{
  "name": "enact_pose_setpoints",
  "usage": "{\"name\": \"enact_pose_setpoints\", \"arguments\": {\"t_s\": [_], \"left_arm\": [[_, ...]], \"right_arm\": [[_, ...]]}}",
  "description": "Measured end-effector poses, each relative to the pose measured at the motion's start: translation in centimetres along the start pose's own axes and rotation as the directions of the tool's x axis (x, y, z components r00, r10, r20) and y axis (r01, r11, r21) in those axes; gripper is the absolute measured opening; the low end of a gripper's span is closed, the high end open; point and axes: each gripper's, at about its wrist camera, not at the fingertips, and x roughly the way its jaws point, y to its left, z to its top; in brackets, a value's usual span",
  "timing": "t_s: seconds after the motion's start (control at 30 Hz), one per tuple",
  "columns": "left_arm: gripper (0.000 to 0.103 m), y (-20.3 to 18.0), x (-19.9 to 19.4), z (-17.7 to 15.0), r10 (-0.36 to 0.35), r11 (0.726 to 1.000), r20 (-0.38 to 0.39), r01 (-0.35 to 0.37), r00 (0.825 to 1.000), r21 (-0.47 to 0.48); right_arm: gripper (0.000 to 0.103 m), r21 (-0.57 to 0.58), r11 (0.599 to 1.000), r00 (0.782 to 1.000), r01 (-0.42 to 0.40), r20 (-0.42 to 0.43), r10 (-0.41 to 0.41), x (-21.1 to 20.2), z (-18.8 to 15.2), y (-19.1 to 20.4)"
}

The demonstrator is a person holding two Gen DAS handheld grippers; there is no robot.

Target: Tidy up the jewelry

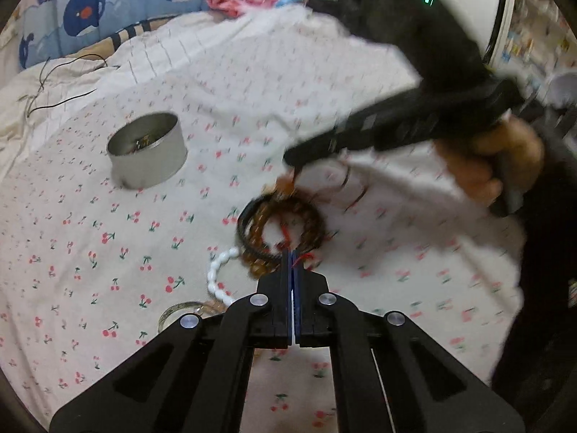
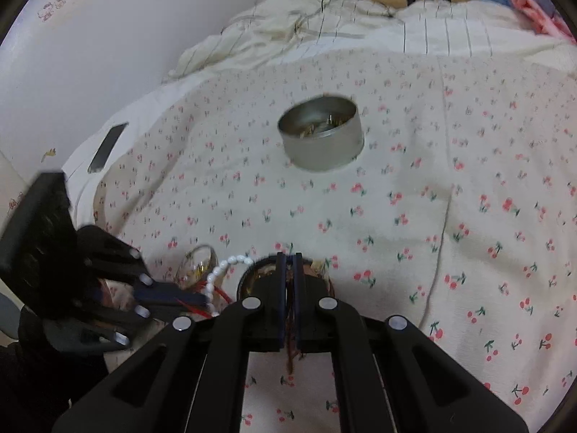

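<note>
A pile of amber bead bracelets (image 1: pixel 277 223) with a black band lies on the cherry-print sheet (image 1: pixel 108 252). My left gripper (image 1: pixel 291 252) is shut at the pile's near edge, with a thin red string (image 1: pixel 301 258) pinched between its pads. From the right comes my right gripper (image 1: pixel 291 160), shut on a brown cord (image 1: pixel 288 182) that hangs down to the pile. In the right wrist view the brown cord (image 2: pixel 290 357) dangles between the shut fingers of the right gripper (image 2: pixel 288 257). The left gripper (image 2: pixel 205 301) sits to its left with the red string (image 2: pixel 196 308).
An open round metal tin (image 1: pixel 148 148) (image 2: pixel 321 133) with small items inside stands farther back on the sheet. A white bead bracelet (image 1: pixel 216 281) (image 2: pixel 223 267) and a clear bangle (image 1: pixel 176 314) (image 2: pixel 200 263) lie beside the pile. A phone (image 2: pixel 108 148) rests at the left, and thin wires (image 1: pixel 65 83) lie far back.
</note>
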Motion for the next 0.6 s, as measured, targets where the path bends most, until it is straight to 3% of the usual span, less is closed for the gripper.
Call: {"name": "enact_pose_setpoints", "arguments": {"t_s": [0.07,0.1,0.13,0.2,0.37,0.5,0.6], "left_arm": [[0.001,0.4,-1.2,0.2,-0.044,0.999,0.046,0.045,0.998,-0.029],[0.001,0.6,-1.7,0.2,-0.066,0.997,0.067,0.069,0.996,-0.043],[0.001,0.8,-2.3,0.4,-0.096,0.993,0.090,0.102,0.991,-0.056],[0.001,1.3,-3.0,0.9,-0.147,0.985,0.138,0.158,0.979,-0.073],[0.001,2.6,-4.4,1.3,-0.202,0.963,0.222,0.234,0.954,-0.131],[0.001,3.2,-4.2,1.3,-0.180,0.963,0.223,0.218,0.958,-0.161],[0.001,3.4,-4.0,1.4,-0.161,0.965,0.217,0.200,0.963,-0.172]], "right_arm": [[0.004,0.004,1.000,1.000,0.010,-0.008,-0.010,0.2,-0.1,-0.2],[0.011,0.006,1.000,1.000,0.007,-0.026,-0.007,0.4,-0.1,-0.4],[0.032,0.007,1.000,0.999,0.010,-0.037,-0.010,0.5,-0.2,-0.5],[0.053,0.032,0.999,0.999,0.031,-0.039,-0.029,0.6,-0.4,-1.0],[0.055,0.029,0.999,0.997,0.036,-0.072,-0.034,0.5,-0.4,-1.6],[0.063,-0.086,0.995,0.989,0.041,-0.138,-0.052,0.6,-1.0,-0.3],[0.063,-0.203,0.979,0.971,0.028,-0.229,-0.075,1.9,-2.5,1.5]]}}
